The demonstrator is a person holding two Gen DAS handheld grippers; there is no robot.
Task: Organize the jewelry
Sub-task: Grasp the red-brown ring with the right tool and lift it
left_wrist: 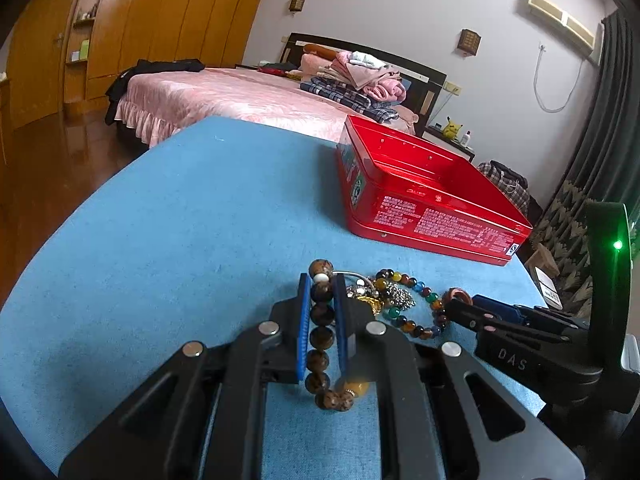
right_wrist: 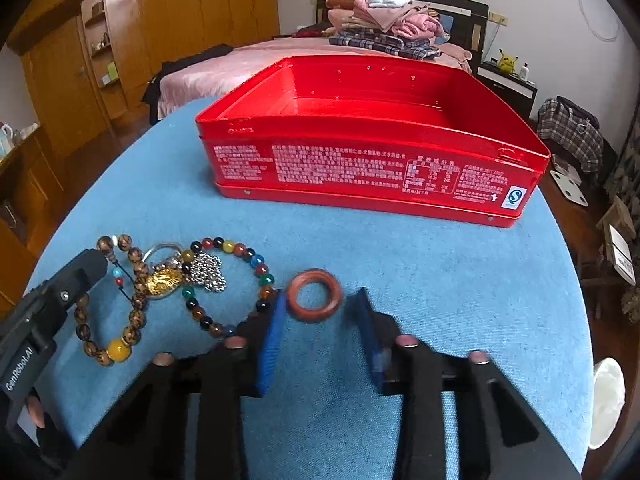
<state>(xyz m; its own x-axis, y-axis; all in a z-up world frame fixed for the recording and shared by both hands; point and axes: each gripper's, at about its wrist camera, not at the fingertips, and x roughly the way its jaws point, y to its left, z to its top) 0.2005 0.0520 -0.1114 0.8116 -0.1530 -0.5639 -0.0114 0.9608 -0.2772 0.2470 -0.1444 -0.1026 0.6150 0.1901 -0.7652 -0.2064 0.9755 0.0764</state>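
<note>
My left gripper is shut on a brown wooden-bead bracelet with one yellow bead; the strand runs between its blue pads just above the blue cloth. In the right wrist view that bracelet lies at the left, beside a finger of the left gripper. My right gripper stands open around a reddish wooden ring lying flat; the left pad is at its edge and the right pad is clear of it. An open red tin stands behind.
A multicoloured bead bracelet, a silver chain heap and a gold pendant lie between the grippers on the round blue-covered table. A bed and wardrobes stand beyond the table's far edge.
</note>
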